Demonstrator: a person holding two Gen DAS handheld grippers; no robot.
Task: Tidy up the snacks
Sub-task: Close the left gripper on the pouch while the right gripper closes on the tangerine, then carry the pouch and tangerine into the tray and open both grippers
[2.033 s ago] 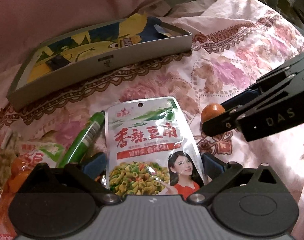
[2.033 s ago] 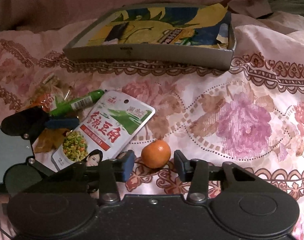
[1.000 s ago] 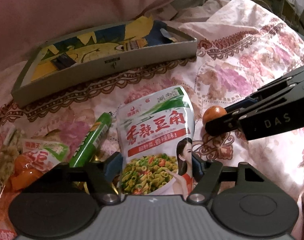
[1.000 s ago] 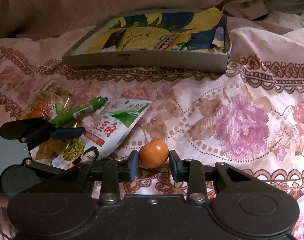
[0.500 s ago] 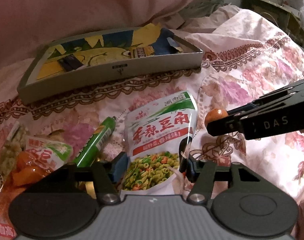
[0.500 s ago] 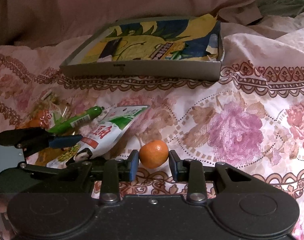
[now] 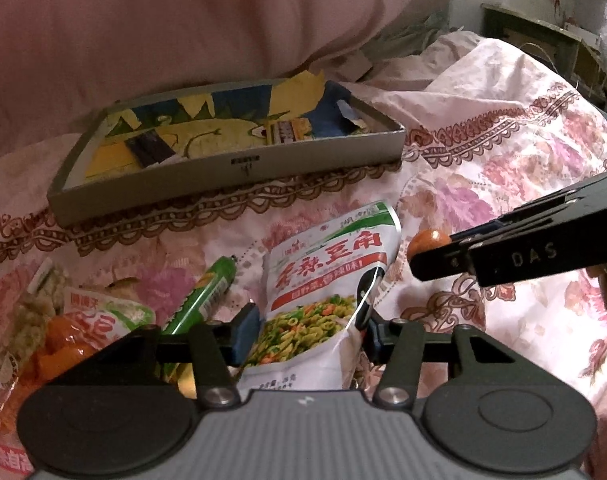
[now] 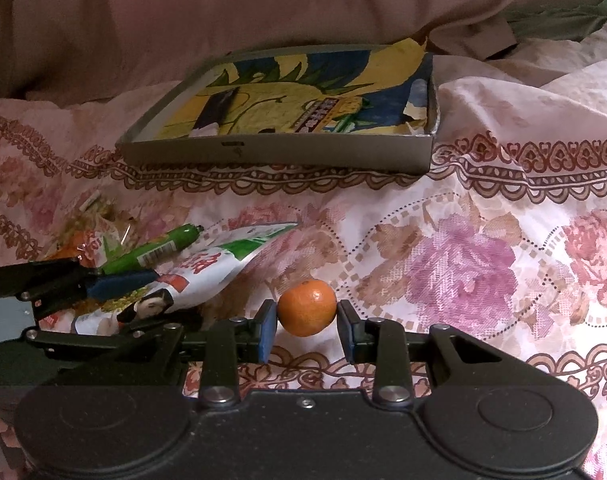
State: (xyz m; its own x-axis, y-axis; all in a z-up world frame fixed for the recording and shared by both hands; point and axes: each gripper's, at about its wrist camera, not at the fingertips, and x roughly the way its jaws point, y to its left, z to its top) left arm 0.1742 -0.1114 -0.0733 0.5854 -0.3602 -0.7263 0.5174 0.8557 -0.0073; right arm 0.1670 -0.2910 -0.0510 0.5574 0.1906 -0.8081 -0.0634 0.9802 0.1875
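Far left on the floral bedspread [image 8: 483, 208]: a loose heap of snack packets [image 7: 63, 320], orange and green, partly under the left gripper's body. Just right of the heap lies a green sausage stick [image 7: 205, 294], tilted, its tip pointing toward the tray.

Next, the white bean-snack pouch [image 7: 323, 280] sits between the fingers of the left gripper [image 7: 309, 326]. The jaws are closing on its lower part; the pouch is creased and buckled along its right edge where the right finger presses in, and its top is raised off the bedspread.

Beyond, a shallow grey tray [image 7: 239, 174] rests flat on the bedspread, lined with yellow and blue printed paper. No loose snack can be made out inside it.

Right of the pouch, the small orange [image 8: 306, 308] is clamped in the right gripper [image 8: 306, 326], both blue pads touching its sides. It is near the pouch but apart from it, and well short of the tray.
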